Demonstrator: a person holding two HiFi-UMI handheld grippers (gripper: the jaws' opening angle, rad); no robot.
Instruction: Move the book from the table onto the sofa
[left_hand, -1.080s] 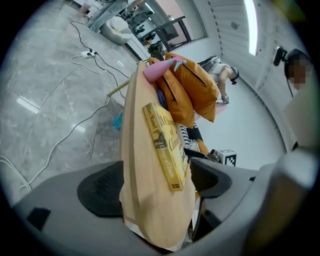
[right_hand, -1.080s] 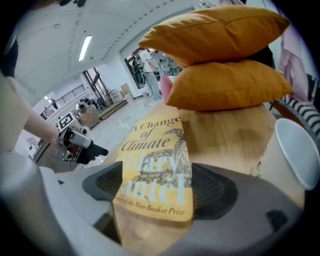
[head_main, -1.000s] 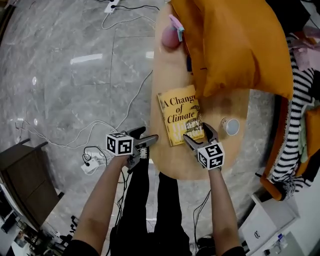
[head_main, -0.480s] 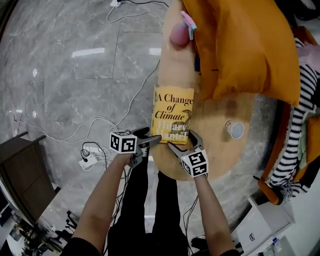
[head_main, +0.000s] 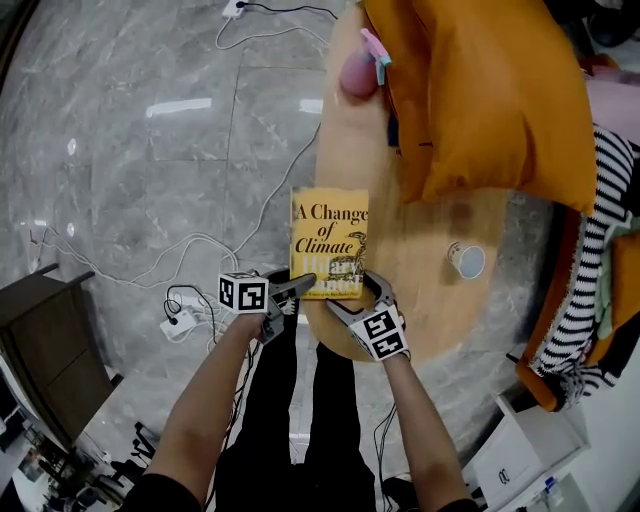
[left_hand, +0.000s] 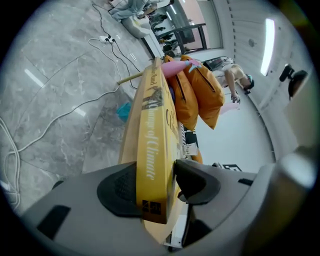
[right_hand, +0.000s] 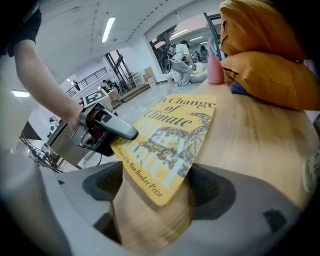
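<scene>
Book: overhangs table edge, spine pinched by left gripper, whose jaws have just been closing. Right gripper: jaws wide, book corner between, ungripped. Advice: confirm a firm pinch before lifting.

head view looks steeply down from above the near edge of the table. left gripper view, at its left edge, sights close along the spine of the book; right gripper view faces low across the top. all three share the book.
</scene>
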